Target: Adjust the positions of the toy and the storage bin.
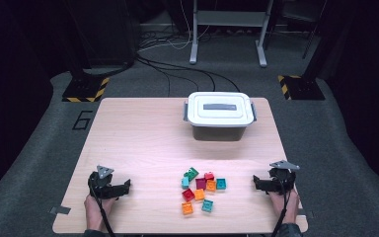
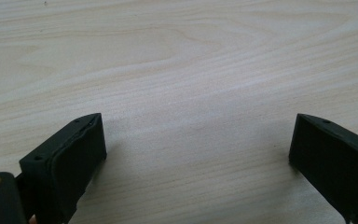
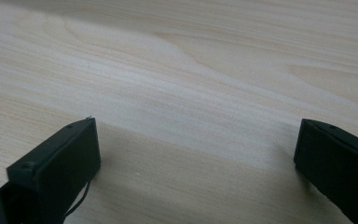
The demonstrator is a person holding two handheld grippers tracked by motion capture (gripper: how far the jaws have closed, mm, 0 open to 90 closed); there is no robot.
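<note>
**Both grippers parked, blocks still waiting**

Looks like the very start of a tidy-up job. The left gripper (image 1: 126,186) sits at about 8 o'clock on the counter (image 1: 143,143) and the right gripper (image 1: 256,183) at about 4 o'clock, both with jaws spread wide and nothing between them, only bare wood in each gripper view. The blocks (image 1: 200,190) lie in a loose heap at 6 o'clock, between the two grippers and clear of both. I count ten, though the small picture makes that a bit iffy: roughly three orange, three teal, two red, one green, one purple. One lidded box (image 1: 219,116) stands at 12 o'clock, lid on. My guess for the next move: reach a gripper inward to a block, or get that lid off first.
</note>
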